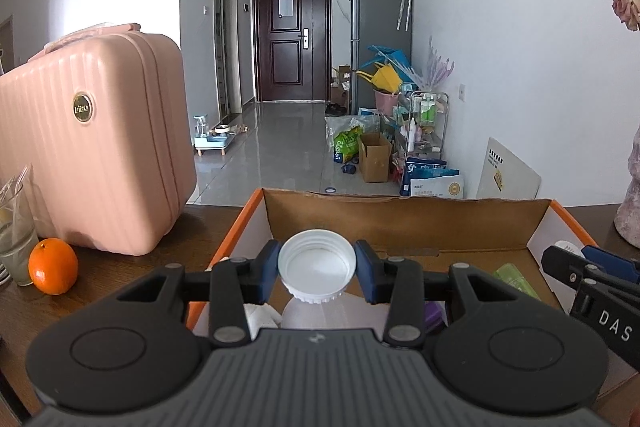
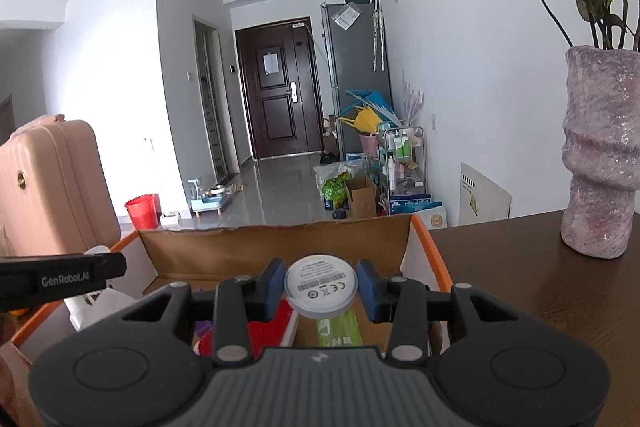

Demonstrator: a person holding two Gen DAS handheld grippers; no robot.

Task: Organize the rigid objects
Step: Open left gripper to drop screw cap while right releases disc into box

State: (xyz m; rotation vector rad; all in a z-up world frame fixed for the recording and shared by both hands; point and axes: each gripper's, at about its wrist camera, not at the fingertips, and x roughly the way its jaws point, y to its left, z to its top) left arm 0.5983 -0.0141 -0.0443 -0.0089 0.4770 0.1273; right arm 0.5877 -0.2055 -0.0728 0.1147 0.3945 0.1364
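My left gripper point(image 1: 317, 267) is shut on a white threaded bottle cap point(image 1: 317, 265), open side toward the camera, held over the orange-edged cardboard box point(image 1: 400, 219). A clear plastic bottle point(image 1: 320, 315) lies in the box below it. My right gripper point(image 2: 321, 287) is shut on a round white disc with a printed label point(image 2: 321, 285), held over the same box point(image 2: 272, 243). A red item point(image 2: 268, 331) and a green item point(image 2: 338, 327) lie in the box beneath it. The right gripper also shows at the right edge of the left wrist view point(image 1: 592, 275).
A pink hard case point(image 1: 92, 143) stands left of the box, with an orange point(image 1: 53, 266) and a glass point(image 1: 14, 243) in front of it. A pink vase with dried roses point(image 2: 600, 155) stands on the dark wooden table point(image 2: 520, 287) to the right.
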